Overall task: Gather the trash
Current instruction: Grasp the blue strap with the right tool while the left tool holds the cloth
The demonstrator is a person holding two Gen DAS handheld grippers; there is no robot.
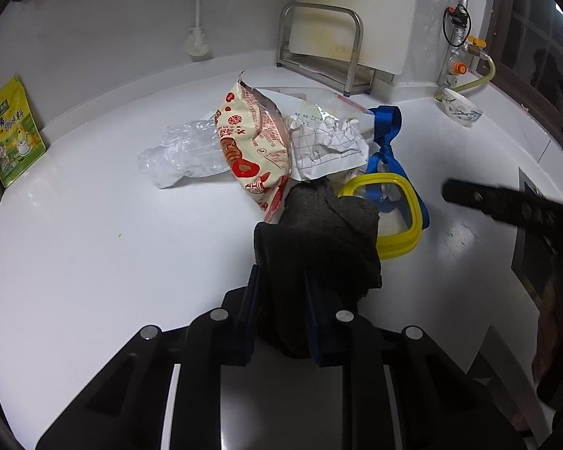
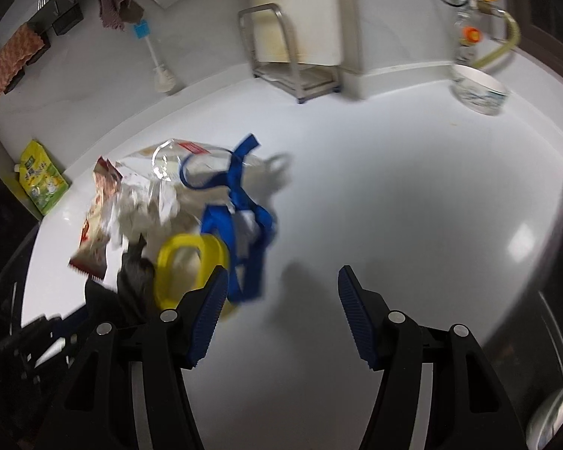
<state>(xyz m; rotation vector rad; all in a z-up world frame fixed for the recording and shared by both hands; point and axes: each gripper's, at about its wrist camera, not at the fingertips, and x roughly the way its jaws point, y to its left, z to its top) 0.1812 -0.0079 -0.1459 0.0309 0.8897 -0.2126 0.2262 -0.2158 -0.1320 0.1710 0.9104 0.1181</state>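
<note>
My left gripper (image 1: 281, 281) is shut on a dark grey rag (image 1: 319, 240) and holds it against a heap of trash on the white counter (image 1: 94, 243). The heap holds a red and cream snack bag (image 1: 251, 142), a crushed clear plastic bottle (image 1: 184, 157), crumpled checked paper (image 1: 326, 146), a yellow ring lid (image 1: 390, 217) and a blue strap (image 1: 386, 131). My right gripper (image 2: 283, 277) is open and empty, just right of the yellow lid (image 2: 180, 262) and blue strap (image 2: 244, 217). One of its fingers (image 1: 506, 202) shows in the left wrist view.
A green seasoning pouch (image 1: 13, 131) leans at the far left. A metal rack (image 1: 319, 48), a white brush (image 1: 197, 37) and a patterned bowl (image 1: 461, 107) stand along the back wall. A gas valve and hose (image 1: 465, 52) sit at the back right.
</note>
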